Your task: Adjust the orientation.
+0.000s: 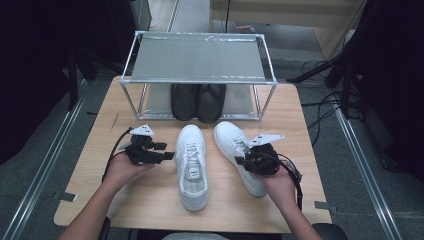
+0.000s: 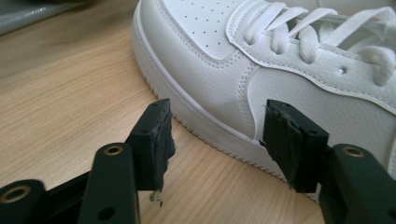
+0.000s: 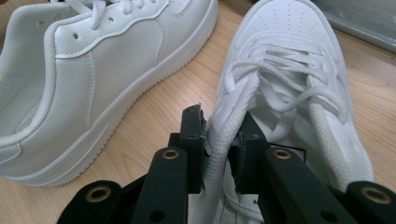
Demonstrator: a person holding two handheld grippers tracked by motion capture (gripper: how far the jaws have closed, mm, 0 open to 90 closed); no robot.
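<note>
The right sneaker, at the counter's four o'clock, is clenched by its collar in the right hand-held gripper; that thin edge could slip out if lifted. The left hand-held gripper stands released beside the left sneaker.

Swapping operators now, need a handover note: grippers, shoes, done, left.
Right gripper: shut on the collar of the right-hand white sneaker, which still sits on the table.
Left gripper: open, jaws beside the left-hand white sneaker, not gripping it.
Black shoes sit on the lower level of the metal rack; the top shelf is bare.
Done: one sneaker gripped.
Left: probably shelve both white sneakers.
</note>
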